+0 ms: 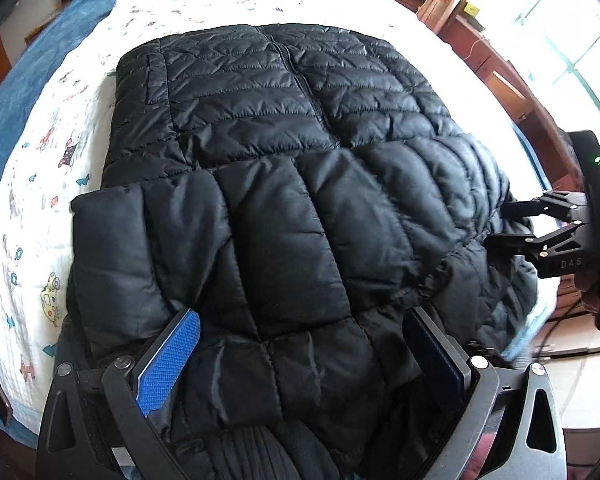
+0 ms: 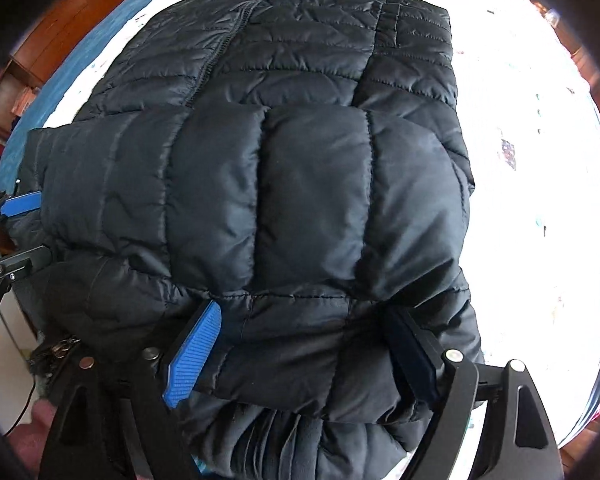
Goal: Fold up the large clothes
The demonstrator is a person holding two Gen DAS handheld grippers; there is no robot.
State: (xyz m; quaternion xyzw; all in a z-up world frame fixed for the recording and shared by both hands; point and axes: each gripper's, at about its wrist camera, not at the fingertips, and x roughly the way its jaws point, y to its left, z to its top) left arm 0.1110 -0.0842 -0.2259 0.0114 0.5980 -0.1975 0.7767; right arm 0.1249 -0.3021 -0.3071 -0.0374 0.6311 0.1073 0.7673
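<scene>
Jacket [image 1: 284,208], black and quilted, lies on a bed, on a white printed blanket [image 1: 40,208], with its near portion folded back over the body. Left hand-held gripper [image 1: 300,356] stands wide, its blue pads flanking the near folded edge; whether the pads press the fabric cannot be told. Right hand-held gripper [image 2: 304,356] is likewise spread wide around the near edge; a grip cannot be confirmed.
</scene>
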